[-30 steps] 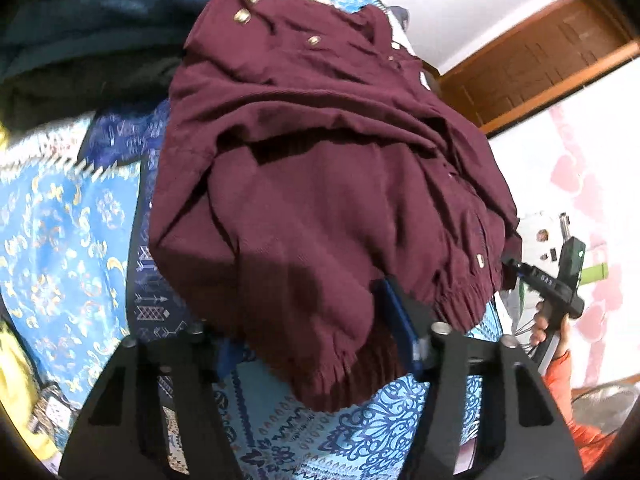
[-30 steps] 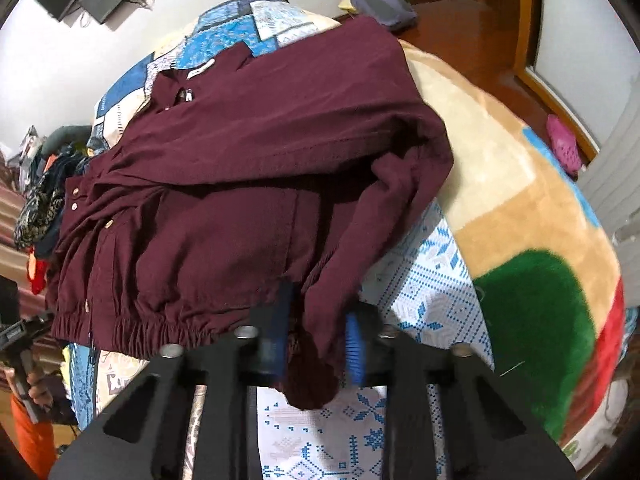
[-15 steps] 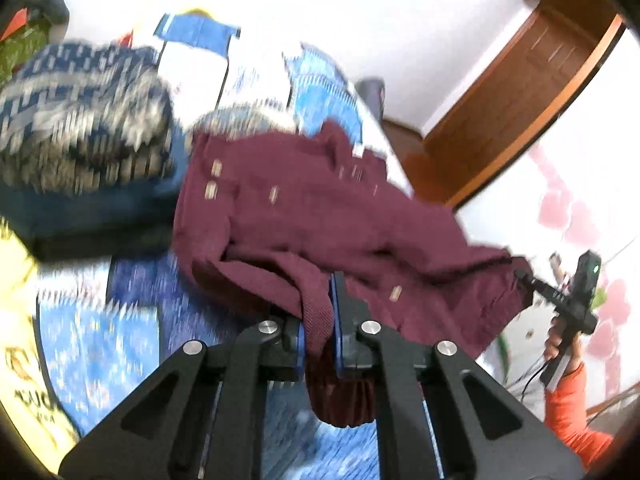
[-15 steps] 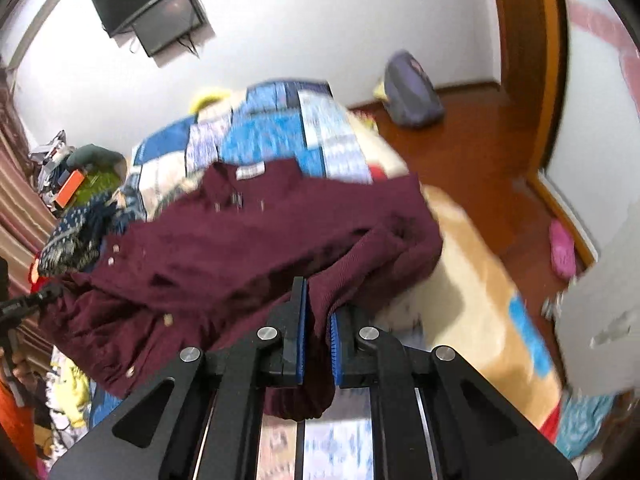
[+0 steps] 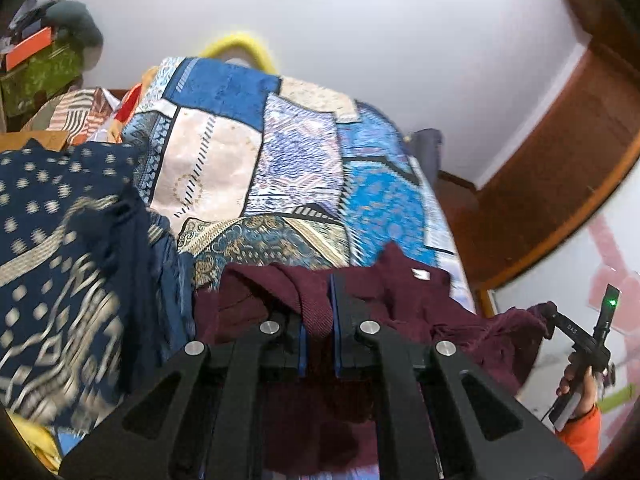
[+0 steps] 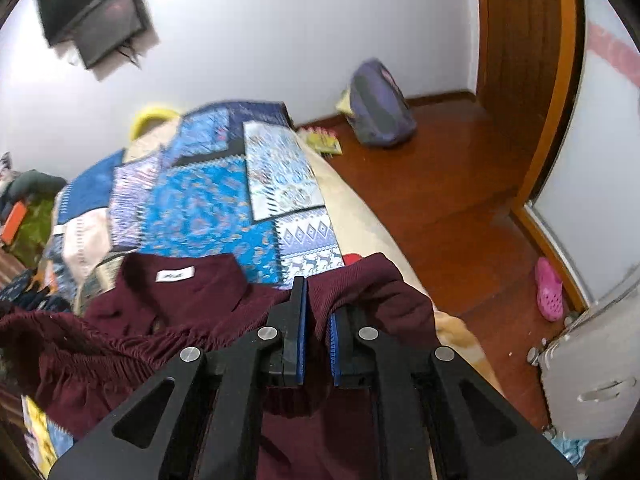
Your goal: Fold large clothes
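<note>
A dark maroon jacket [image 5: 420, 304] lies bunched on the bed, its collar with a white label [image 6: 175, 275] turned toward the far end. My left gripper [image 5: 318, 320] is shut on a ribbed strip of the jacket's hem, which hangs down between the blue pads. My right gripper [image 6: 318, 320] is shut on another fold of the maroon jacket [image 6: 208, 300], held above the bed. In the left wrist view the right gripper [image 5: 550, 316] shows at the far right, clamped on the jacket's edge and held by a hand in an orange sleeve [image 5: 580, 432].
A blue patchwork quilt [image 5: 280, 168] covers the bed. A pile of navy patterned clothes [image 5: 60, 260] sits on its left side. Right of the bed, on the wooden floor [image 6: 440, 200], lie a grey backpack [image 6: 380, 112] and a pink shoe [image 6: 548, 288]. A screen [image 6: 96, 12] hangs on the wall.
The left jaws closed on the hem and the right jaws tightened. Both grippers lifted and carried the hem toward the collar end, so the flat jacket is now bunched.
</note>
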Demonstrator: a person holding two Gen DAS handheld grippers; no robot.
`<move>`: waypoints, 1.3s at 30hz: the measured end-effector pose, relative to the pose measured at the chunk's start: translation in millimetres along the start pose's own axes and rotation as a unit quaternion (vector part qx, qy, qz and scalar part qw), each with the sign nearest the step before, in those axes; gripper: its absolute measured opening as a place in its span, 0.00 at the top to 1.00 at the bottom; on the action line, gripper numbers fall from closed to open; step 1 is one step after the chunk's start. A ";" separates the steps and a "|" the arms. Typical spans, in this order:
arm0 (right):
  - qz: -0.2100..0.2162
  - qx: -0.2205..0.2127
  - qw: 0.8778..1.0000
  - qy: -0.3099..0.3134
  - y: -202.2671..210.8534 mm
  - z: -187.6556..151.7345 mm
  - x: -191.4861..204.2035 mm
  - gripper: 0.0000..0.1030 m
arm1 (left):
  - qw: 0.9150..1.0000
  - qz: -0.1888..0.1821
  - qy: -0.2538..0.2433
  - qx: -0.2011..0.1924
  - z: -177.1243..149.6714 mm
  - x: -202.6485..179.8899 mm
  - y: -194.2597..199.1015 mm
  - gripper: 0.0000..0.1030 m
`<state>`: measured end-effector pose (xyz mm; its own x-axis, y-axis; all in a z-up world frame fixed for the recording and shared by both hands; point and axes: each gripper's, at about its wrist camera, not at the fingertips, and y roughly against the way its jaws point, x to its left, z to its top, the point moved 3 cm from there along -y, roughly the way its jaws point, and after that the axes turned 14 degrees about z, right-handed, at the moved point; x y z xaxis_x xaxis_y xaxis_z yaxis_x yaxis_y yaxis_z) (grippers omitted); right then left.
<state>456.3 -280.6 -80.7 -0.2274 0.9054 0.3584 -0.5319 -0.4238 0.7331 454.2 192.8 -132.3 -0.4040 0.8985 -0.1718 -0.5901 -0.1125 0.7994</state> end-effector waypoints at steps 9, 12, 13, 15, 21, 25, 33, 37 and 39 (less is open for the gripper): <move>0.014 0.057 0.997 -0.052 -49.6 -5.1 -19.4 0.86 | 0.996 0.061 -0.046 0.047 -4.9 -5.8 -79.0 0.91; 0.038 0.078 0.993 -0.075 -48.7 -4.4 -19.1 0.81 | 0.992 0.074 -0.066 0.079 -8.8 -7.0 -90.6 0.88; 0.047 0.083 0.992 -0.079 -43.4 -4.4 -17.7 0.79 | 0.991 0.074 -0.069 0.083 -9.5 -7.5 -90.1 0.87; 0.049 0.088 0.992 -0.080 -36.5 -1.6 -13.1 0.77 | 0.991 0.067 -0.070 0.087 -8.8 -7.7 -85.6 0.82; 0.031 0.052 0.998 -0.032 6.3 12.2 12.0 0.59 | 0.997 0.029 -0.056 0.048 8.0 -15.7 -42.6 0.28; 0.023 0.039 0.999 0.026 26.0 13.3 39.6 0.52 | 0.996 0.044 -0.079 -0.001 16.0 -26.1 -5.7 0.24; 0.052 0.072 0.988 0.128 14.4 -29.4 103.9 0.51 | 0.987 0.050 -0.153 -0.026 -25.6 -57.0 17.6 0.23; 0.087 0.107 0.979 0.148 -8.8 -64.0 125.9 0.51 | 0.978 0.049 -0.203 -0.026 -59.9 -77.8 12.1 0.23; 0.094 0.126 0.976 0.150 -20.4 -79.5 131.2 0.51 | 0.974 0.052 -0.219 -0.021 -77.6 -87.4 5.5 0.23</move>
<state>372.4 -151.3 -94.5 -0.5497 0.7618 0.3426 -0.2498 -0.5413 0.8028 432.1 80.7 -157.6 -0.1306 0.9754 0.1778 -0.5939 -0.2205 0.7738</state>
